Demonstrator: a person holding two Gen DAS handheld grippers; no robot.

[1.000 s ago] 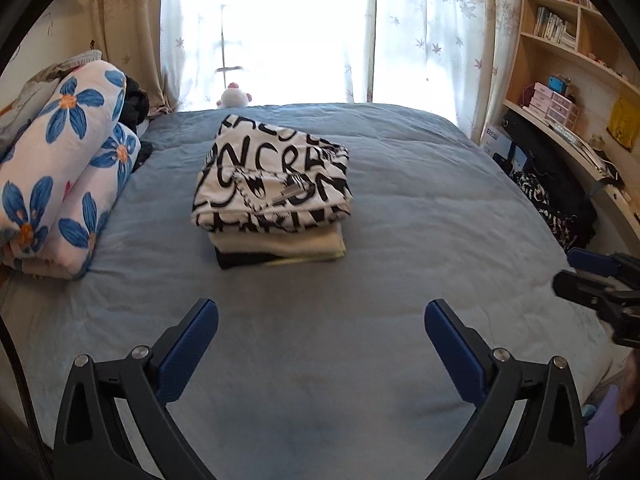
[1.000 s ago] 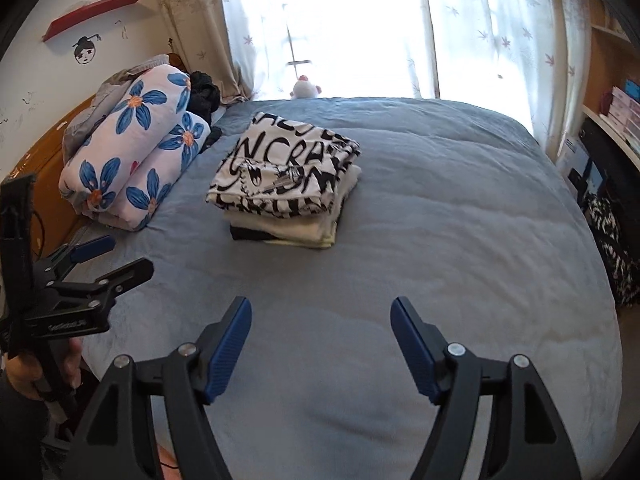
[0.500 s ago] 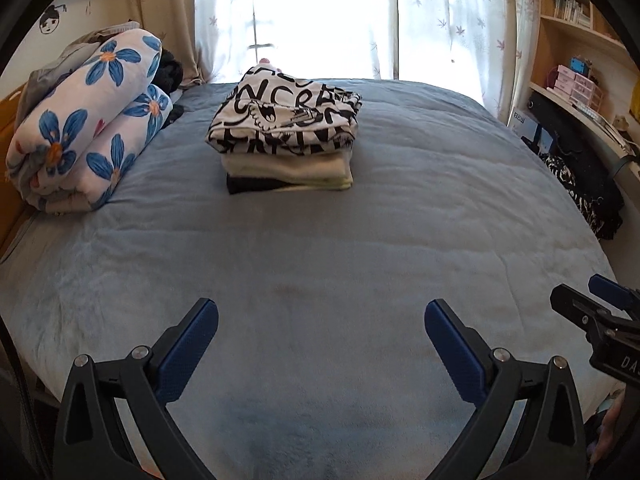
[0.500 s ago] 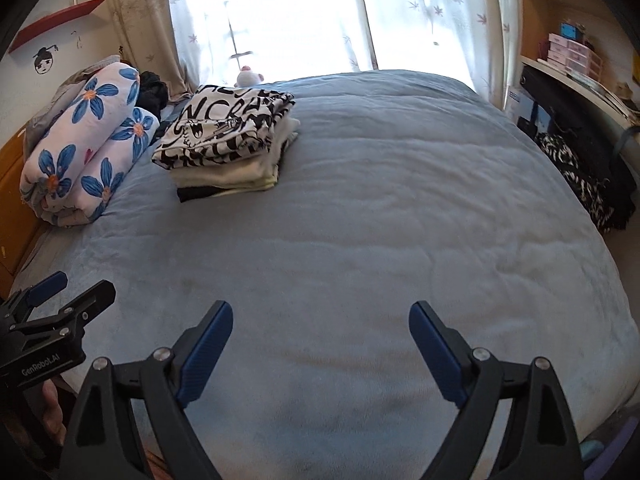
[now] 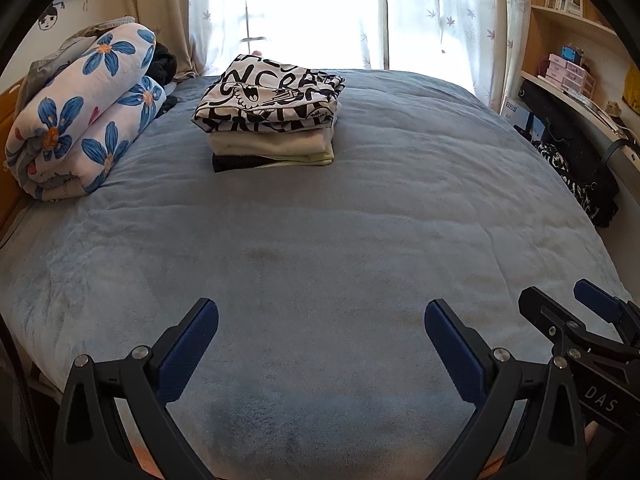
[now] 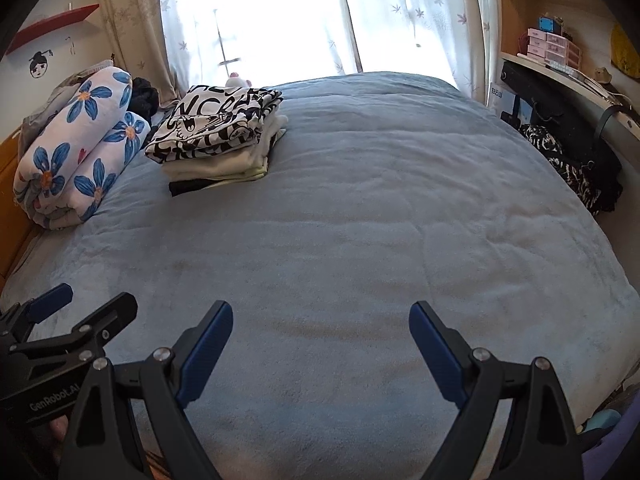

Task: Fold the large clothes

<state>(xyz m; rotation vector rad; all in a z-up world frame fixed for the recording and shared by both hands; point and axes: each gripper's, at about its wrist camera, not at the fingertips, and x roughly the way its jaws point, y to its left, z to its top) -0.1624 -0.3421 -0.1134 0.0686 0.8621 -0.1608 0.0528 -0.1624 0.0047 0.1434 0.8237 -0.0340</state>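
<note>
Left hand-held gripper (image 5: pixel 321 344): jaws spread wide, nothing btwn the blue pads, hovered over the bare near edge of the bed (image 5: pixel 340 240). Released.

Right hand-held gripper (image 6: pixel 321 346): likewise spread wide, pads empty, over the near edge; released. It also showed in the left wrist view at the near right corner, w/ the left one visible in the right wrist view at the near left corner. The two were side by side, apart.

Bed: covered w/ a blue-grey fleece blanket, mostly bare across the middle and near half.

Stack of folded clothes (image 5: pixel 272 116): toward the far edge of the bed, left of centre, well apart from both grippers. Top item was a white garment w/ black lettering (image 6: pixel 216 128); under it cream/pale pieces, then a dark piece at the bottom. Stack sat square, edges roughly aligned.

Rolled floral quilt (image 5: pixel 84 116): white w/ blue flowers, along the left edge of the bed, just beside the stack but not touching it. Dark cloth behind it at the far left corner.

Sheer curtains (image 6: pixel 400 12): beyond the far edge, bright window.

Shelves (image 5: pixel 568 52): right of the bed, holding books and small boxes; dark bags below.
</note>
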